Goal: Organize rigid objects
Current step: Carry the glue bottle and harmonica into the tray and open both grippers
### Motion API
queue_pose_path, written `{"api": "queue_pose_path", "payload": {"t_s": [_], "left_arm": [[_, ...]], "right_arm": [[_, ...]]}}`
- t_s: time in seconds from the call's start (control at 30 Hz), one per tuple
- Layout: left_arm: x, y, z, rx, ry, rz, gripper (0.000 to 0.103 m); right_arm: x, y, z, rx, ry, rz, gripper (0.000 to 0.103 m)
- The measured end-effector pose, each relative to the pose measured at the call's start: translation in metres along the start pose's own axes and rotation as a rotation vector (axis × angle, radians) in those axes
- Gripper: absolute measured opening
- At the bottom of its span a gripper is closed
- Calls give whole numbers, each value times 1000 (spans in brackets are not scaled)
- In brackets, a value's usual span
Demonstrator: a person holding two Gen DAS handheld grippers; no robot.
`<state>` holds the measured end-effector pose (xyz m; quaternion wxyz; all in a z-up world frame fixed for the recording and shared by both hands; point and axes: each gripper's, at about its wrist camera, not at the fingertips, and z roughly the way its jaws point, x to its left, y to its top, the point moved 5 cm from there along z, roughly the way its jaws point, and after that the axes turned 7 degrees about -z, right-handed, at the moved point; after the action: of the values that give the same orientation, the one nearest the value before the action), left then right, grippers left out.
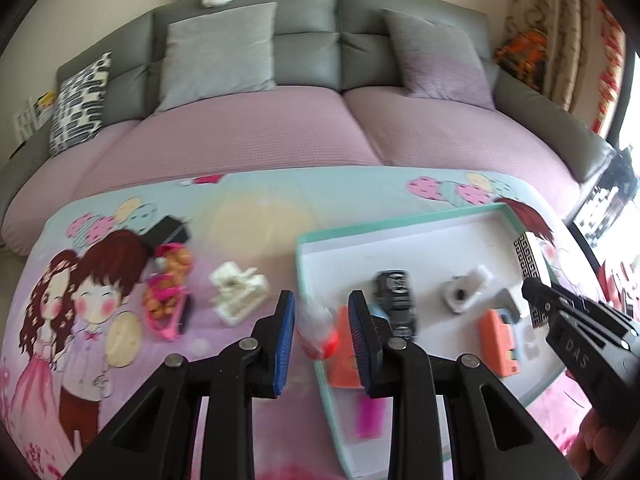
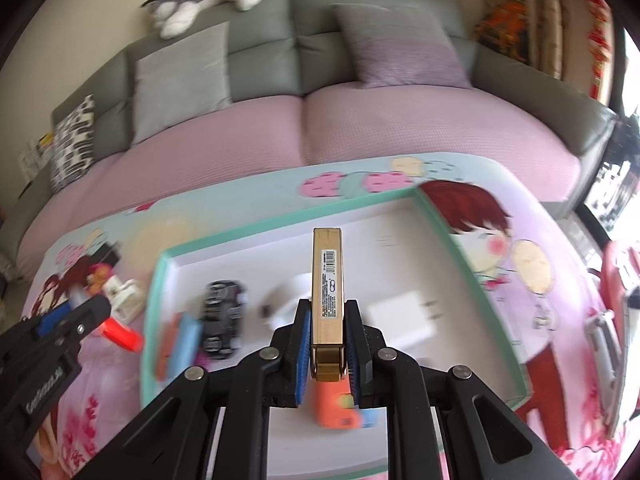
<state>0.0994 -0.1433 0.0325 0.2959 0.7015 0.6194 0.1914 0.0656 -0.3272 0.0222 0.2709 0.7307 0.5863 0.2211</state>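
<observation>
My right gripper (image 2: pixel 327 306) is shut on a slim gold box (image 2: pixel 327 264) with a barcode, held upright over the white tray with a teal rim (image 2: pixel 280 220). From the left wrist view that box shows a black-and-white key pattern (image 1: pixel 532 260) in the right gripper (image 1: pixel 536 286). My left gripper (image 1: pixel 322 320) hangs over the tray's left rim (image 1: pixel 308 272) and is shut on a small, blurred, pale tube with a red end (image 1: pixel 320 336). In the tray lie a black toy car (image 1: pixel 394 300), white-grey parts (image 1: pixel 464 292) and orange blocks (image 1: pixel 498 336).
On the cartoon-print cloth left of the tray lie a white clip (image 1: pixel 238 288), a pink toy with small bears (image 1: pixel 168 288) and a black box (image 1: pixel 170 232). Behind is a sofa (image 1: pixel 280 120) with cushions and a plush toy on its back.
</observation>
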Motion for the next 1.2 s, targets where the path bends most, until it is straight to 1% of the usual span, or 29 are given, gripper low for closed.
{"api": "queue_pose_path", "payload": {"t_s": [0.07, 0.13, 0.23, 0.37, 0.47, 0.7, 0.83, 0.87, 1.0, 1.07, 1.1, 1.13, 1.17, 1.2], "left_arm": [[-14, -3, 2, 4, -17, 24, 28], [-28, -6, 5, 8, -30, 48, 28], [-43, -11, 9, 17, -45, 84, 28], [-53, -18, 16, 43, -51, 108, 28], [-52, -21, 20, 56, -43, 108, 28], [-39, -23, 29, 88, -24, 85, 28], [-35, -24, 30, 93, -17, 78, 28], [-34, -24, 30, 95, -12, 76, 28], [-28, -23, 29, 96, -11, 54, 28], [-26, -22, 29, 94, -12, 47, 30], [-25, -22, 28, 92, -9, 44, 32], [-24, -21, 28, 90, -7, 42, 38], [-22, -20, 27, 87, -7, 38, 46], [-20, -19, 25, 80, -7, 32, 48]], "right_arm": [[-14, -2, 1, 6, -30, 19, 17], [-25, -4, 3, 11, -41, 40, 17], [-31, -5, 7, 17, -30, 58, 17], [-27, -7, 11, 27, -15, 47, 17], [-23, -8, 14, 28, -2, 43, 17], [-10, -14, 27, 62, 24, 26, 17], [-6, -16, 33, 81, 18, 10, 18], [-5, -16, 33, 82, 13, 4, 19], [-3, -15, 32, 80, 11, 3, 19], [-3, -14, 32, 82, 4, -2, 19], [-3, -14, 30, 79, 1, -4, 23], [-3, -12, 28, 70, -1, -4, 25], [-3, -11, 26, 61, -3, -2, 32], [-3, -9, 23, 52, -3, -1, 40]]}}
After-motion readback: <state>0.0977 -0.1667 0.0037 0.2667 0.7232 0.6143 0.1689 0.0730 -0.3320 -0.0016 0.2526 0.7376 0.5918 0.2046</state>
